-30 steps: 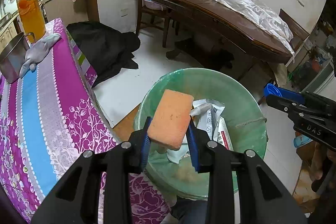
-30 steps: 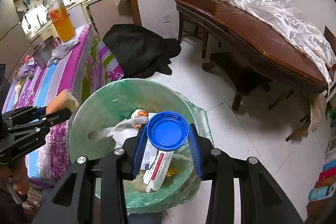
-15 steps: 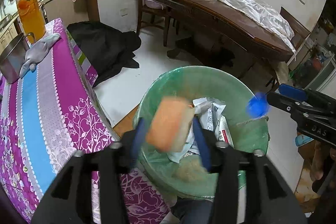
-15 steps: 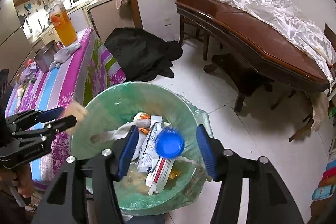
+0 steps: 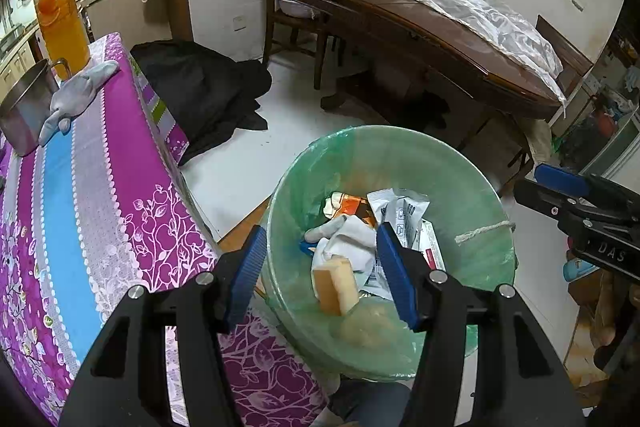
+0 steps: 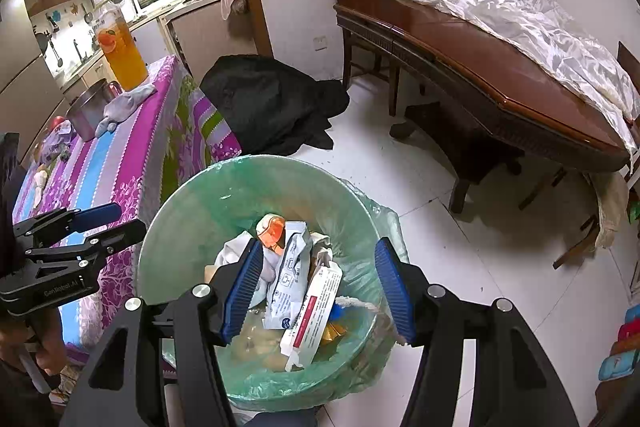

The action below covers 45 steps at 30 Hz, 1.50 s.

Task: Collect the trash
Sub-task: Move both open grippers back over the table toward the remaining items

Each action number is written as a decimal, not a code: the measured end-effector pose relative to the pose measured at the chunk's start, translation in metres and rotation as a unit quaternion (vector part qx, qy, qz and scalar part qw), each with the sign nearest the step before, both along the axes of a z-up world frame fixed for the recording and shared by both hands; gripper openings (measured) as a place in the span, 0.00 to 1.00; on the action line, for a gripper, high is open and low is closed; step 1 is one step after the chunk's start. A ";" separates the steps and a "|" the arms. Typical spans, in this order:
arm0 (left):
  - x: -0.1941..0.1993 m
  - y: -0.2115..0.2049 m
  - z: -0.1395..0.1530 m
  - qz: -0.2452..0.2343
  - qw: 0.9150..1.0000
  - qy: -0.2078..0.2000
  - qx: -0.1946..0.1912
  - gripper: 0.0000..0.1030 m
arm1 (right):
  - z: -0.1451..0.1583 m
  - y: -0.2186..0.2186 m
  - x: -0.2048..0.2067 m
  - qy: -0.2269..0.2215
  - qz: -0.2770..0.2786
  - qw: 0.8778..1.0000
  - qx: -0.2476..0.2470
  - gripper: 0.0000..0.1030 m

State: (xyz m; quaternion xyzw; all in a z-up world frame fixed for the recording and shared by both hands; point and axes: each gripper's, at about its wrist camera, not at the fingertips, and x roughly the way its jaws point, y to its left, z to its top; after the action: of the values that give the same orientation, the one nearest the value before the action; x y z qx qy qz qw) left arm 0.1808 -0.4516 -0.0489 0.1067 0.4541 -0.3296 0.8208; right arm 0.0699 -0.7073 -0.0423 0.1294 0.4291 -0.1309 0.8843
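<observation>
Green-lined trash bin (image 5: 460,183) holds an orange sponge (image 5: 335,285), white wrappers (image 6: 289,275) and cloth. We find both left gripper (image 5: 320,267) and right gripper (image 6: 318,287) spread wide above it, empty. Only the left view shows the sponge clearly.

Indoor light comes from ceiling lamps far up-left of the jaws, glaring white. Both views are sharp, bent by fisheye curving, with black corners. Glare streaks the plastic sheet (image 6: 536,23) beyond the jaws.
</observation>
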 end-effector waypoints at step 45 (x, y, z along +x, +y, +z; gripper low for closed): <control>0.101 0.417 0.019 0.312 0.945 -0.098 0.010 0.70 | 0.052 0.379 0.092 -0.189 0.242 0.949 -0.071 0.90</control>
State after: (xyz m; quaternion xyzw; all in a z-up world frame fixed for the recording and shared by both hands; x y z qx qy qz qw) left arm 0.2821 -0.0349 -0.0299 -0.0001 0.3854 -0.0403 0.9219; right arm 0.1619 -0.3288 0.0096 -0.0192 0.2616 0.0839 0.9613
